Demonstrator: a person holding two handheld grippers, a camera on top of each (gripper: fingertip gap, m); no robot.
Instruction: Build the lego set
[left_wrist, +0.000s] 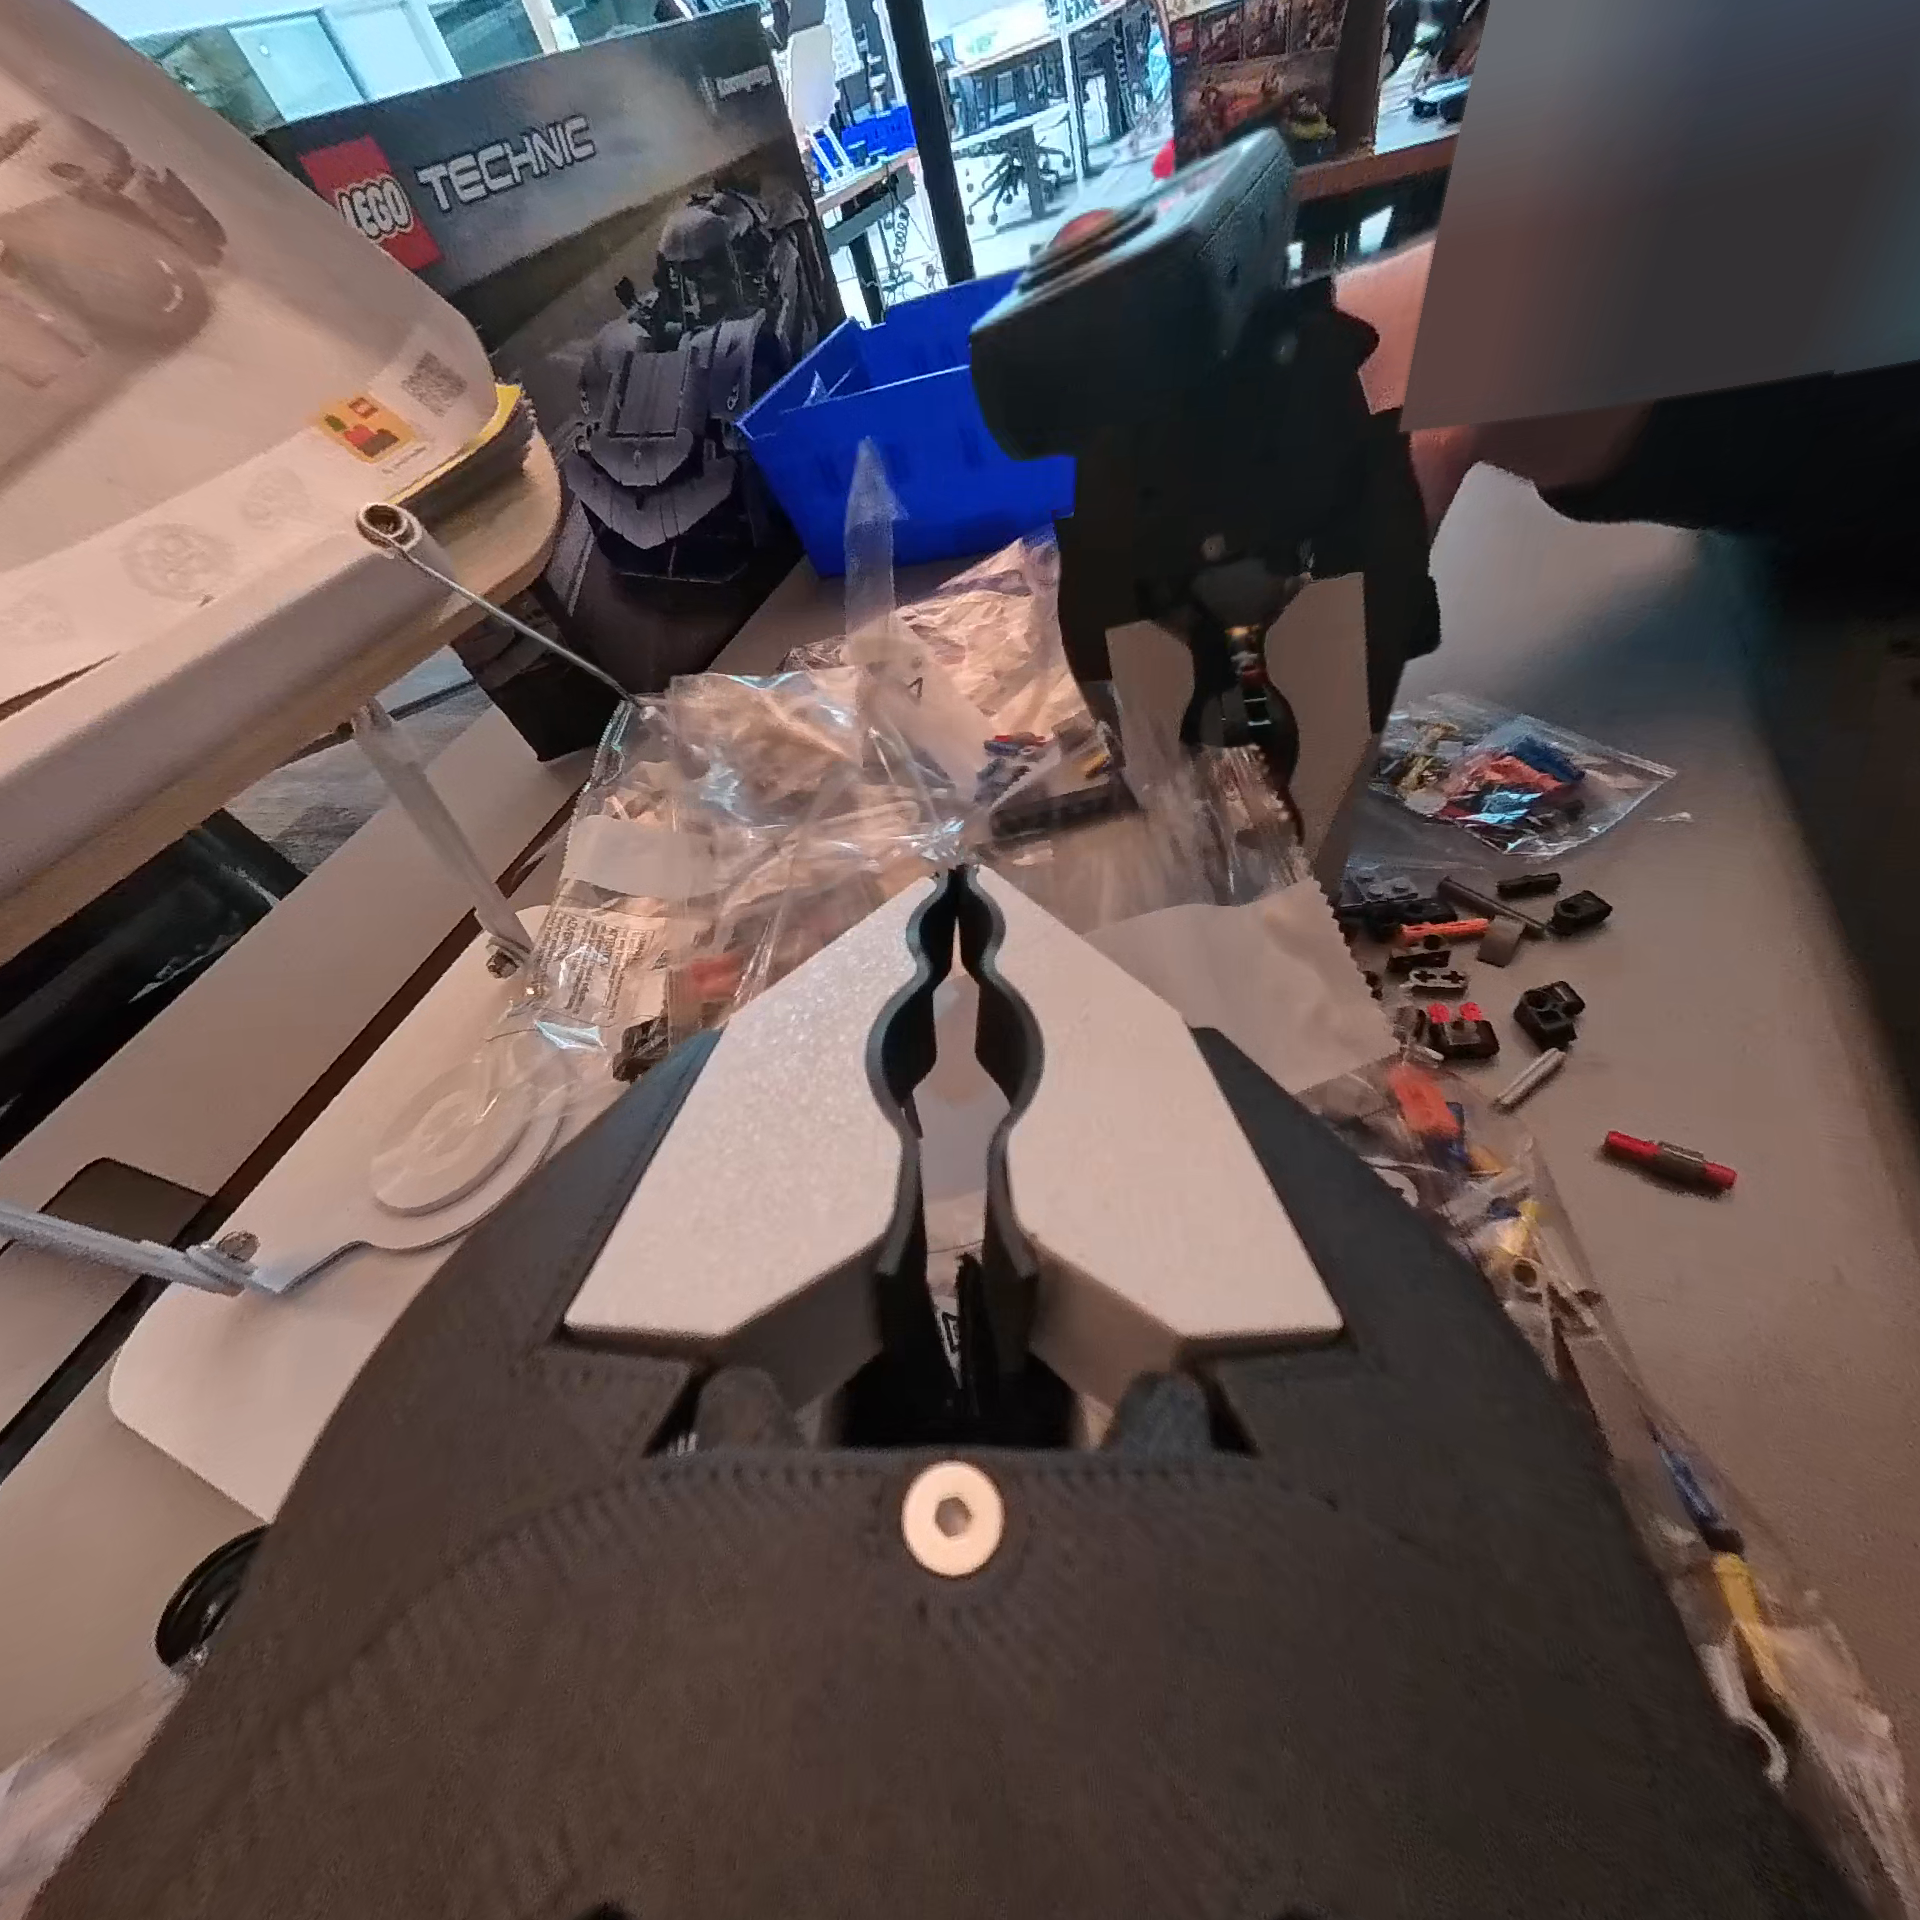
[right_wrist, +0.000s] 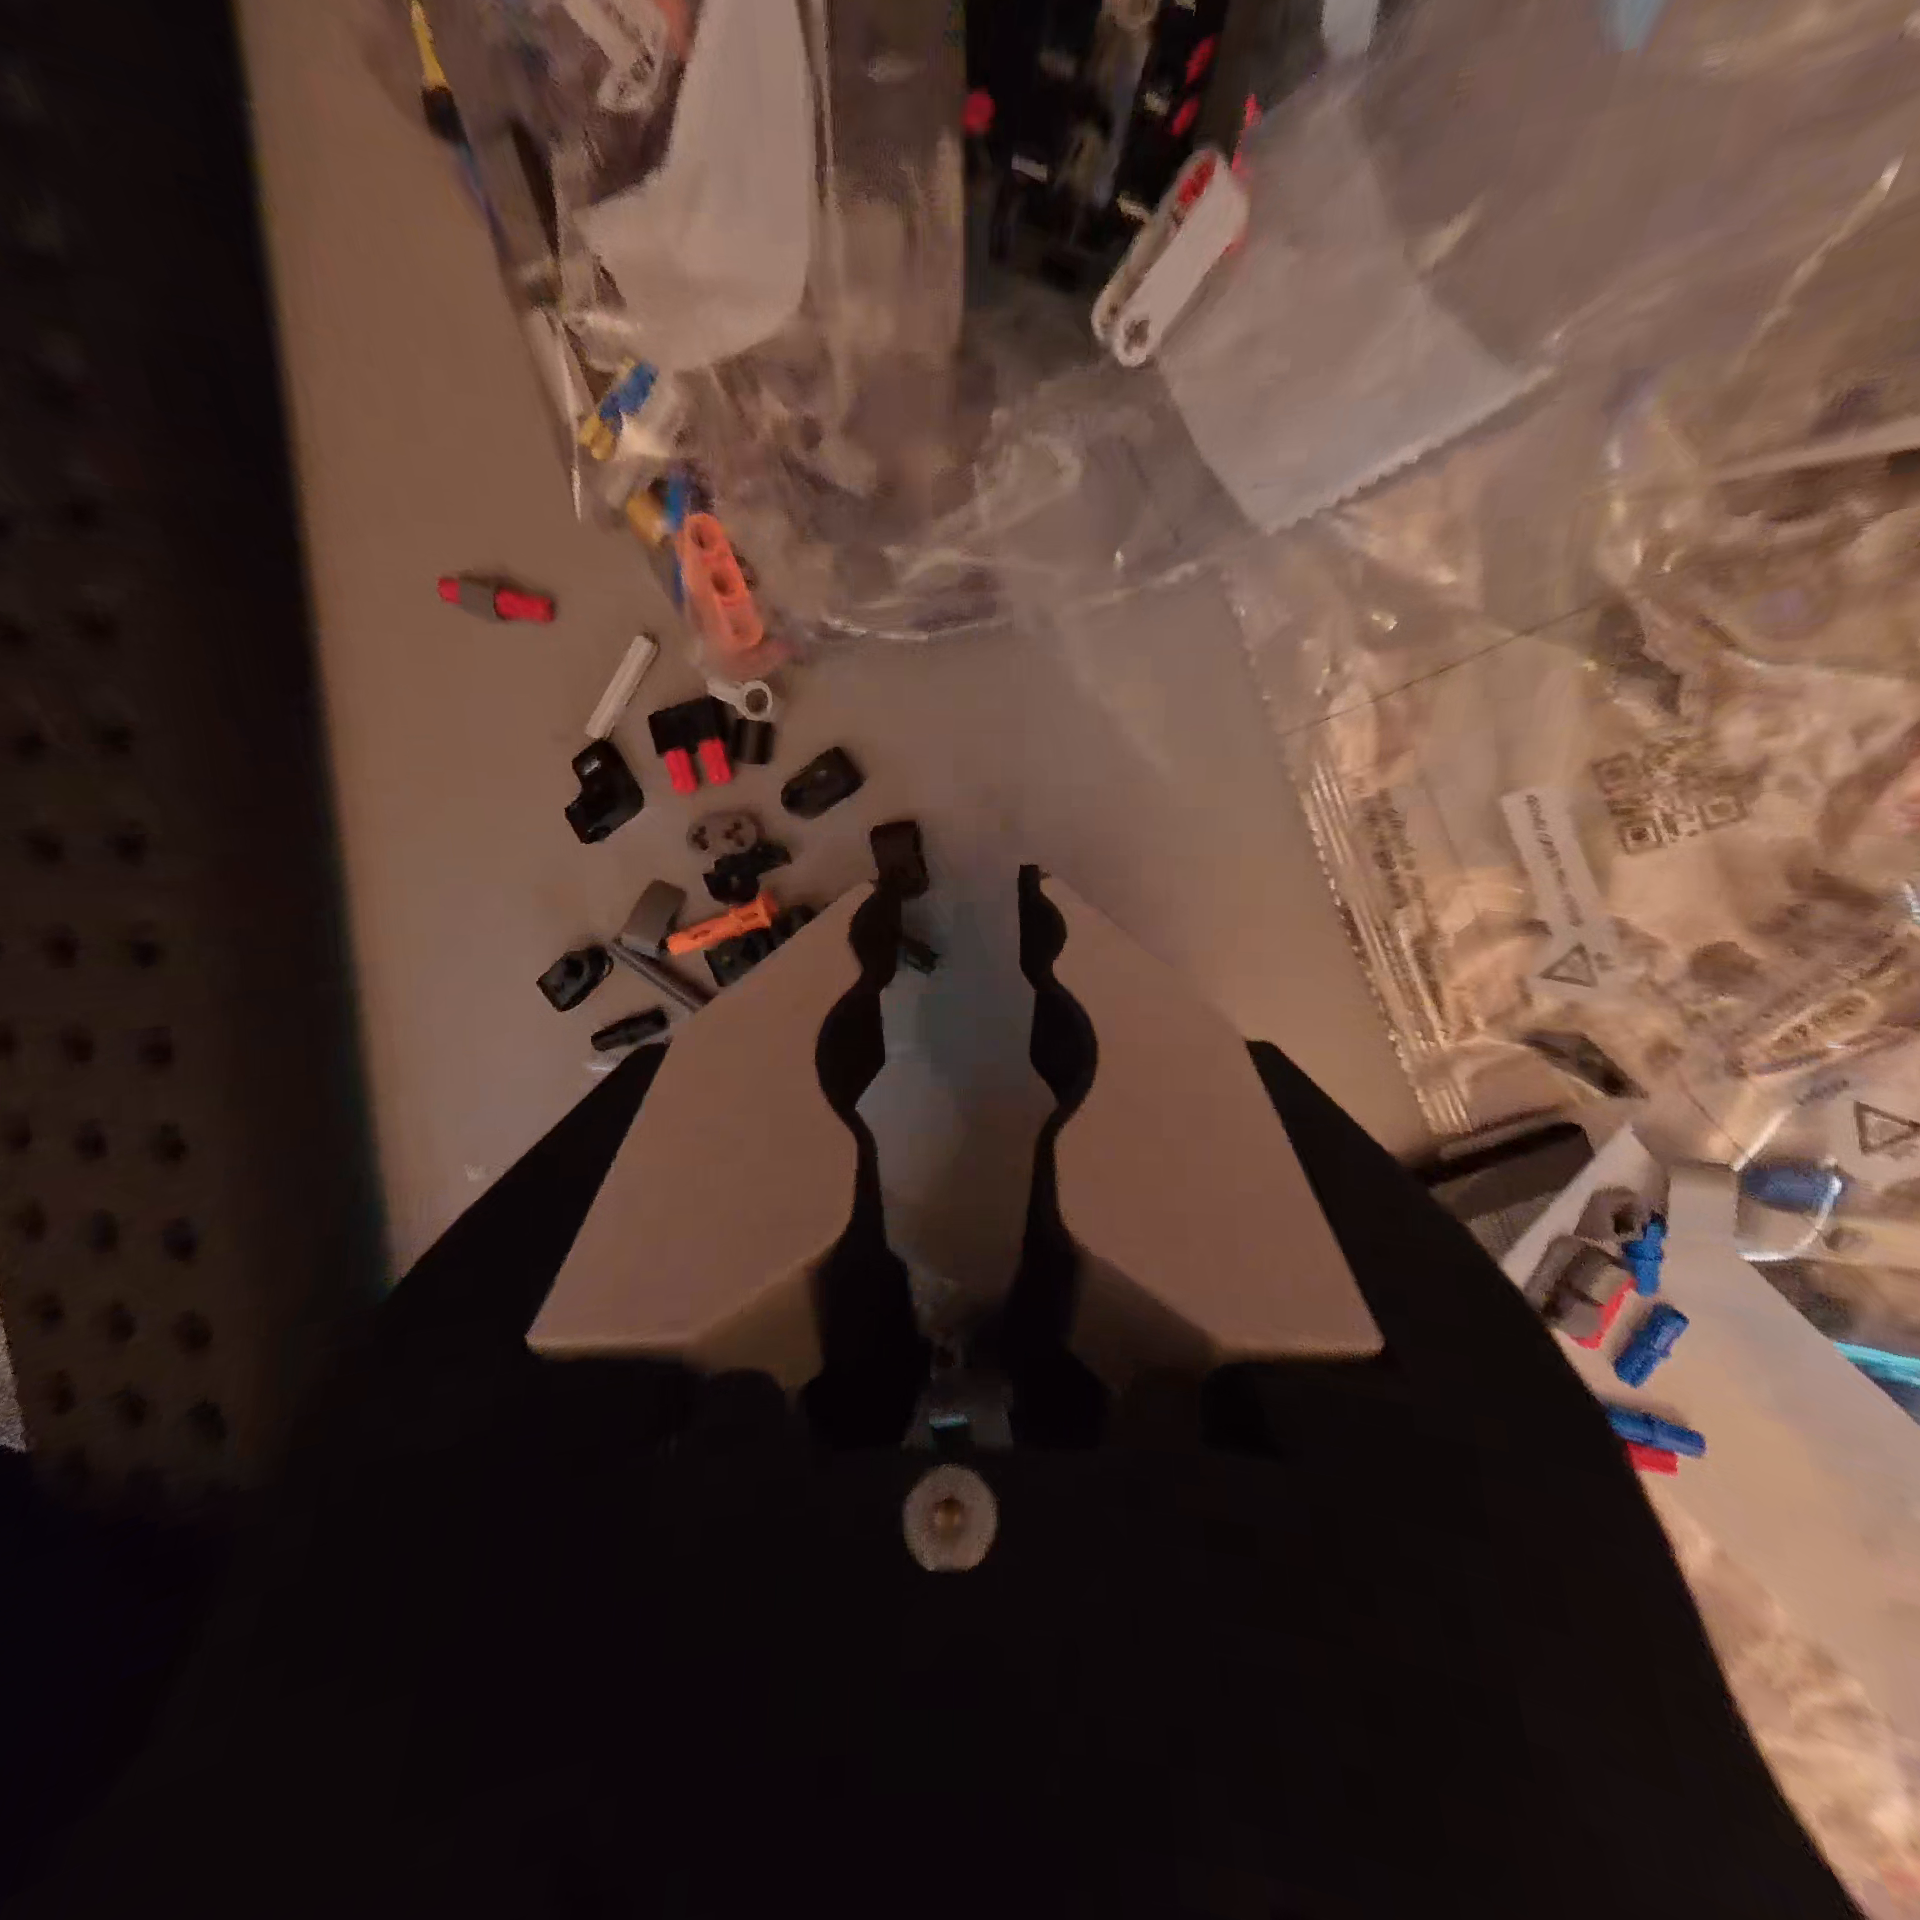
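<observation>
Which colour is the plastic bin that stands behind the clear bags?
The bin is blue; the left wrist view shows it best.

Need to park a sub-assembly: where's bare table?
Bare table lies right of the loose pieces, around the red pin. Crowded: plastic bags centre, blue bin behind.

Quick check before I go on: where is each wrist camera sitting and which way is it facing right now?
Left wrist view: behind the left gripper, facing across the table; jaws pinch a clear bag; the right gripper hangs ahead.
Right wrist view: above the right gripper, facing steeply down at loose pieces; jaws apart.
Shared: the red-and-grey pin and loose pieces.
</observation>
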